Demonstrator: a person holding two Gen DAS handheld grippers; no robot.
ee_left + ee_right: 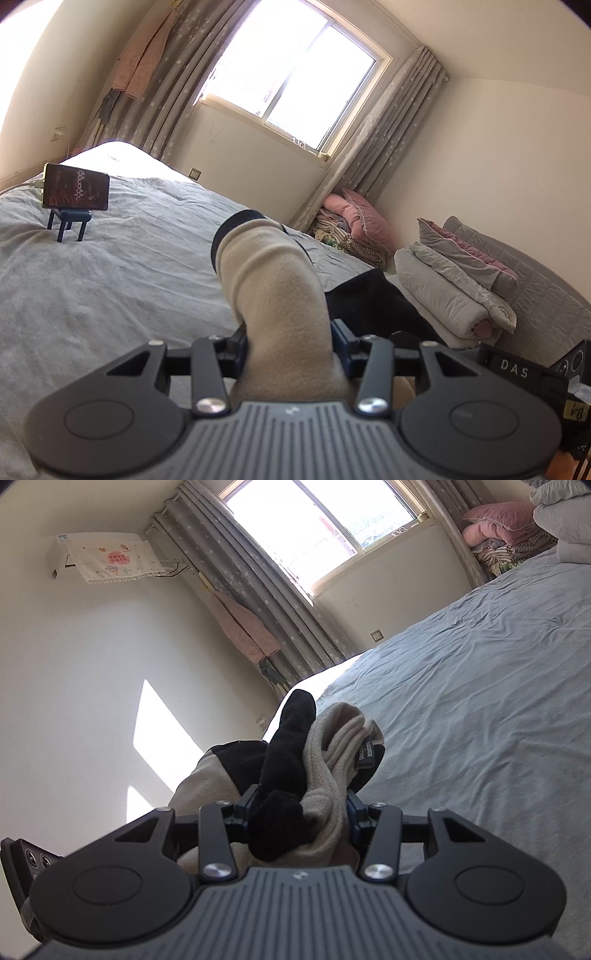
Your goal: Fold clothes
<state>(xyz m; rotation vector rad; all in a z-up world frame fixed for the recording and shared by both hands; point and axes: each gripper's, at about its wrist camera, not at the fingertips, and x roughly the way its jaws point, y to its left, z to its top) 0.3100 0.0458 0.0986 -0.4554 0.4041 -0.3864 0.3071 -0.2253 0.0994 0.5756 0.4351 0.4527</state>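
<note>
A beige and black fleece garment (275, 280) is held up over the bed (110, 280). My left gripper (290, 341) is shut on a thick beige fold of it, which bulges up between the fingers and ends in a black cuff. In the right wrist view my right gripper (299, 812) is shut on a bunch of the same garment (332, 746), black fleece on the left and beige folds with a dark label on the right. The fingertips of both grippers are hidden by cloth.
A phone on a small blue stand (75, 192) sits on the bed at the left. Folded quilts (454, 280) and pink bedding (354, 225) are piled at the right. The blue-grey sheet (480, 701) stretches to the right. A curtained window (291, 70) faces me.
</note>
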